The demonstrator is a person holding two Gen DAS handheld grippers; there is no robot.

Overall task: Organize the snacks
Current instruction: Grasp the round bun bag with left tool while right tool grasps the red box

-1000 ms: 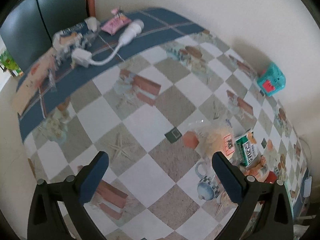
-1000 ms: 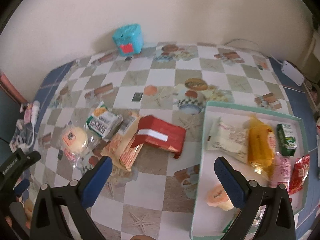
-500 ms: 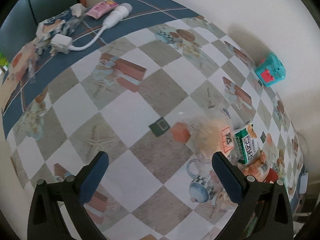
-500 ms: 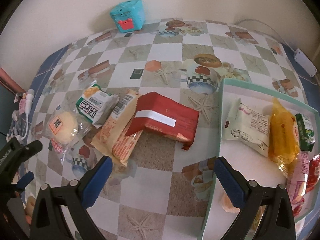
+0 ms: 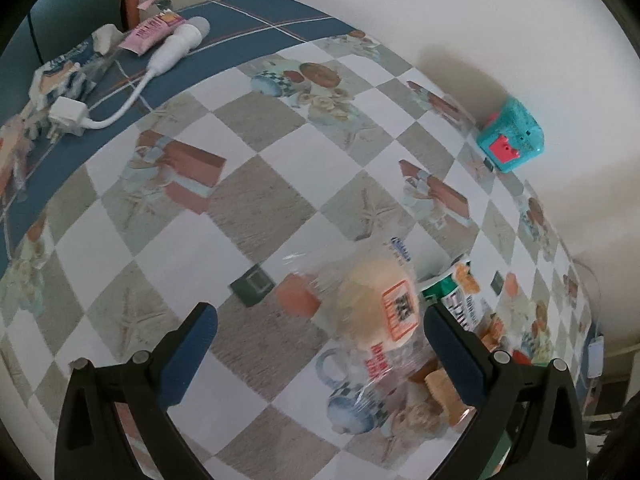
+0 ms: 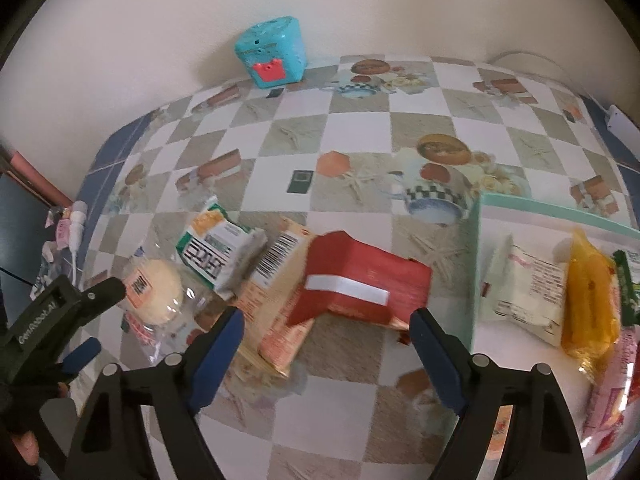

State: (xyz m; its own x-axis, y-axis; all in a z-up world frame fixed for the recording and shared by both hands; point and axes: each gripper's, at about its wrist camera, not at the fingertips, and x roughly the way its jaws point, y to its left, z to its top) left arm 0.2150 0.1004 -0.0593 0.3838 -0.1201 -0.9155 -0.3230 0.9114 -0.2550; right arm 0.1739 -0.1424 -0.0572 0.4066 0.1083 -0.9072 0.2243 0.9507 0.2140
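Note:
A red packet (image 6: 360,286) with a white stripe lies on an orange-and-cream packet (image 6: 276,300), straight ahead of my open right gripper (image 6: 326,350). Left of them lie a green-and-white packet (image 6: 218,250) and a round bun in clear wrap (image 6: 154,294). A mint-rimmed white tray (image 6: 480,248) at right holds a white packet (image 6: 524,284), a yellow packet (image 6: 588,300) and others. My open left gripper (image 5: 320,350) hovers just short of the bun (image 5: 378,306); the green-and-white packet (image 5: 456,300) lies beyond its right finger. The left gripper also shows in the right wrist view (image 6: 76,320).
A teal toy box (image 6: 272,52) stands against the wall, also in the left wrist view (image 5: 512,140). A white charger with cable (image 5: 132,84), a pink tube (image 5: 150,32) and wrappers lie on the blue border at the far left edge.
Both grippers have moved forward and lower toward the snacks: the left closer to the wrapped bun, the right closer to the red packet. Nothing was gripped.

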